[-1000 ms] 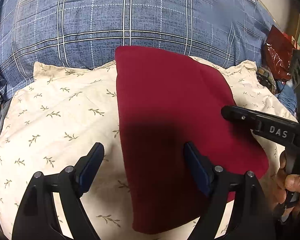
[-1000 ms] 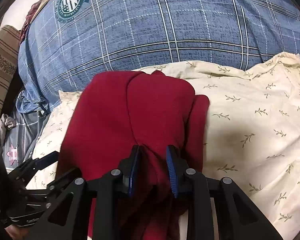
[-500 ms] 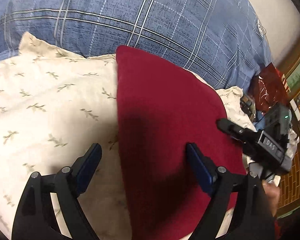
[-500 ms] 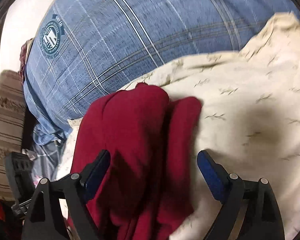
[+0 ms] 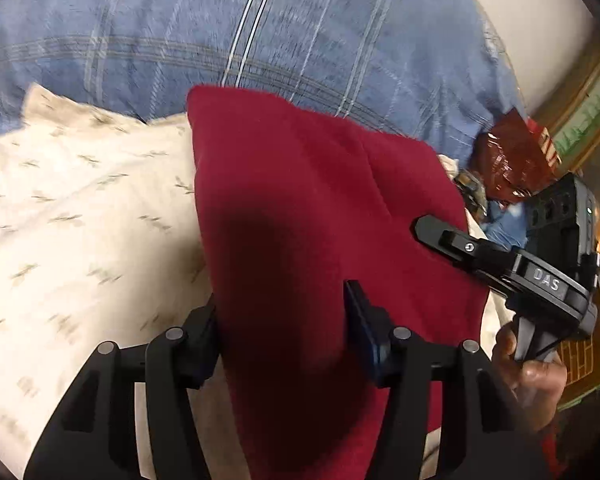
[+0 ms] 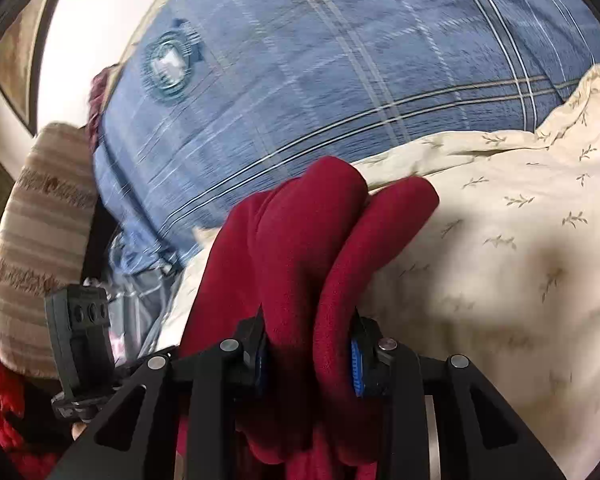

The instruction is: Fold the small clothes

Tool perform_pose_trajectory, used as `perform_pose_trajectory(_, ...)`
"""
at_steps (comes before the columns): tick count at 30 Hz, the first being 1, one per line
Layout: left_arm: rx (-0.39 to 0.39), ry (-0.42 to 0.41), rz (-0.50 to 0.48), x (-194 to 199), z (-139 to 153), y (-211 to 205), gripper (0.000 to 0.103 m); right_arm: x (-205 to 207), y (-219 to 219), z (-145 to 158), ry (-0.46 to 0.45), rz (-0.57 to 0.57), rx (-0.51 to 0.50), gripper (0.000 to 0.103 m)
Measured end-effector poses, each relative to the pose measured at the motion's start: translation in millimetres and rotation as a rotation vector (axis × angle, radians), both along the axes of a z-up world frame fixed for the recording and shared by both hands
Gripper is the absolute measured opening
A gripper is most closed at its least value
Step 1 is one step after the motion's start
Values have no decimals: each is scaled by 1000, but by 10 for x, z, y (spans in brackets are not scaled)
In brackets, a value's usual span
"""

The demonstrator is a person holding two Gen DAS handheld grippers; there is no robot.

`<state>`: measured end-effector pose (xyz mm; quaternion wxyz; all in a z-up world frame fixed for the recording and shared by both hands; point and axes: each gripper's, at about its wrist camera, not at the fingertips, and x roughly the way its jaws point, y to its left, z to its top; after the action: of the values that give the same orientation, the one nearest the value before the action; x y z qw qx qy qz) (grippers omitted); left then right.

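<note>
A red cloth (image 5: pixel 300 208) lies on a cream leaf-print sheet (image 5: pixel 80 216), in front of a blue plaid pillow (image 5: pixel 260 32). The left gripper (image 5: pixel 282 332) is closing its jaws around the cloth's near left part. The right gripper (image 6: pixel 306 352) is closing too, its blue pads (image 6: pixel 355 368) squeezing bunched folds of the cloth's near right edge. A hand (image 5: pixel 528 376) grips the right gripper's handle.

Warm indoor light, motion blur, fisheye-dark corners

Dark red fleece garment (image 5: pixel 308 200), bunched in folds, on cream leaf-print pillow (image 5: pixel 80 208).
</note>
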<state>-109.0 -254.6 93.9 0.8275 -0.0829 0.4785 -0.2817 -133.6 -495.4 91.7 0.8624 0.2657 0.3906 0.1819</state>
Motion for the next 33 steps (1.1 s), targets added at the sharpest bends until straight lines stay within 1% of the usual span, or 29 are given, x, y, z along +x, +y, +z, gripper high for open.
perform_pose_trajectory(2,34,-7,17,-224,113,122,55,-144,109,44,9,35,7,31)
perform_pose_trajectory(4,64,5,48,-408,110,263,56,-249,244,-13,22,69,32,35)
perform_pose_trajectory(5,80,7,61,-476,74,312,56,-284,316,-81,33,78,22,39)
perform_pose_trajectory(7,130,25,80,-547,-83,347,58,-304,430,-247,92,78,-33,41)
perform_pose_trajectory(8,147,38,87,-568,-153,360,59,-318,469,-300,123,74,-78,43)
perform_pose_trajectory(9,150,28,98,-600,-188,368,62,-376,472,-281,116,65,-107,44)
perform_pose_trajectory(10,154,-4,110,-638,-171,381,63,-439,457,-215,96,53,-119,44)
perform_pose_trajectory(12,206,-62,129,-689,-108,369,65,-605,403,-26,46,27,-136,45)
perform_pose_trajectory(14,249,-119,135,-725,-60,331,66,-731,441,143,0,46,-161,45)
perform_pose_trajectory(15,262,-130,137,-730,-62,354,68,-784,502,218,-22,76,-188,45)
perform_pose_trajectory(16,271,-137,139,-733,-59,339,68,-836,575,280,-46,102,-217,45)
perform_pose_trajectory(18,277,-148,148,-748,-67,327,68,-907,715,330,-87,120,-237,44)
perform_pose_trajectory(19,283,-153,155,-752,-73,324,69,-925,768,321,-90,129,-243,44)
perform_pose_trajectory(23,299,-182,170,-804,-60,371,72,-862,947,163,-52,147,-283,43)
perform_pose_trajectory(25,305,-195,176,-802,-50,368,72,-842,1006,74,-28,136,-329,40)
perform_pose_trajectory(27,308,-208,181,-814,-40,396,73,-810,1014,-9,-7,121,-369,39)
perform_pose_trajectory(30,311,-227,187,-811,-49,398,76,-779,978,-124,20,109,-381,38)
perform_pose_trajectory(33,298,-232,188,-796,-91,411,80,-790,960,-195,20,105,-402,38)
